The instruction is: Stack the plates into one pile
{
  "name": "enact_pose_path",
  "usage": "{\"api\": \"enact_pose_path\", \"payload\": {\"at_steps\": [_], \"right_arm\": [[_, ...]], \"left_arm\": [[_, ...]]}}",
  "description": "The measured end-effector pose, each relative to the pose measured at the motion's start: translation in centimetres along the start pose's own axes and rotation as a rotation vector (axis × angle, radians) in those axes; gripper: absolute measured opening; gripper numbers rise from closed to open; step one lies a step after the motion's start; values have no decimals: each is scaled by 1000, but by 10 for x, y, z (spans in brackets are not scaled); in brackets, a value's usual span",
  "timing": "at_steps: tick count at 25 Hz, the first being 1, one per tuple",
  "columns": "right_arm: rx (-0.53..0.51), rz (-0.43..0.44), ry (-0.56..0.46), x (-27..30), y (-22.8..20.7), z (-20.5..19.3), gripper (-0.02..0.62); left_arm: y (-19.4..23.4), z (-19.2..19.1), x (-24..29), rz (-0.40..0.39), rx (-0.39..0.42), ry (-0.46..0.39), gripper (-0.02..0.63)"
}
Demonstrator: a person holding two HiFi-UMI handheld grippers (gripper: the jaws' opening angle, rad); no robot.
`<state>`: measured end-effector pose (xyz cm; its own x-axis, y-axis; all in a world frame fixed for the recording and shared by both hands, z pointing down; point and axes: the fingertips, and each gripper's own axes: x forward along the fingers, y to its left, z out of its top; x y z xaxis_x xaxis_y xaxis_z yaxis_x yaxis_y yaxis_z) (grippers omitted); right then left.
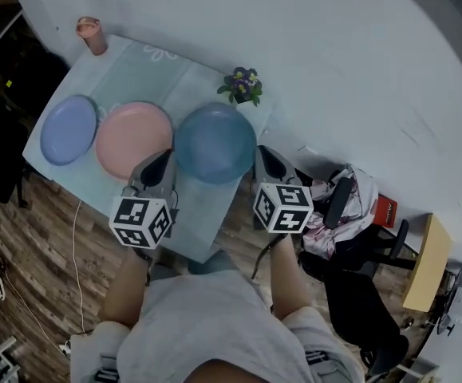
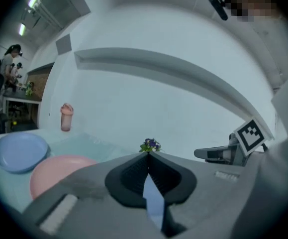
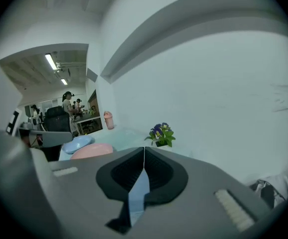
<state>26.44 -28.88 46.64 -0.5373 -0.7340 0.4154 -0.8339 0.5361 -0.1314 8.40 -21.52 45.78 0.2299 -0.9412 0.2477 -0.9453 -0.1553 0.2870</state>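
Observation:
Three plates lie in a row on the pale blue table (image 1: 147,66): a lavender plate (image 1: 69,129) at the left, a pink plate (image 1: 133,140) in the middle and a deeper blue plate (image 1: 215,142) at the right. My left gripper (image 1: 167,155) hovers at the blue plate's near left edge, jaws shut and empty. My right gripper (image 1: 260,152) hovers at its near right edge, also shut and empty. In the left gripper view the left gripper (image 2: 147,156) has its tips together, with the lavender plate (image 2: 19,151) and pink plate (image 2: 59,171) to the left. The right gripper (image 3: 144,151) is closed at the tips too.
A pink tumbler (image 1: 92,35) stands at the table's far left corner. A small potted plant (image 1: 243,84) sits at the far edge behind the blue plate. An office chair (image 1: 358,238) with clothes on it stands to the right of the table. People stand far off in the background (image 3: 69,103).

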Motion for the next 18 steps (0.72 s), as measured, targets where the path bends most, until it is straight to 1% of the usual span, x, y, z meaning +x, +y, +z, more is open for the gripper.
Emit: {"api": "enact_pose_path", "payload": {"at_steps": [2, 4, 5, 7, 10, 13, 18], "right_arm": [[11, 12, 55, 14, -11, -15, 14], [15, 25, 108, 28, -22, -29, 33], [17, 30, 131, 34, -27, -35, 43], [24, 37, 172, 47, -37, -47, 59], [39, 40, 226, 65, -51, -64, 86], [50, 35, 268, 79, -62, -78, 111], [79, 31, 329, 96, -76, -100, 132]], "left_arm": [[6, -27, 13, 37, -68, 69, 6], [10, -51, 25, 74, -116, 131, 73], [13, -61, 31, 93, -135, 158, 75], [19, -80, 43, 135, -176, 201, 100], [28, -103, 54, 197, -230, 247, 114], [38, -121, 60, 263, -260, 279, 138], [46, -145, 67, 312, -316, 324, 153]]}}
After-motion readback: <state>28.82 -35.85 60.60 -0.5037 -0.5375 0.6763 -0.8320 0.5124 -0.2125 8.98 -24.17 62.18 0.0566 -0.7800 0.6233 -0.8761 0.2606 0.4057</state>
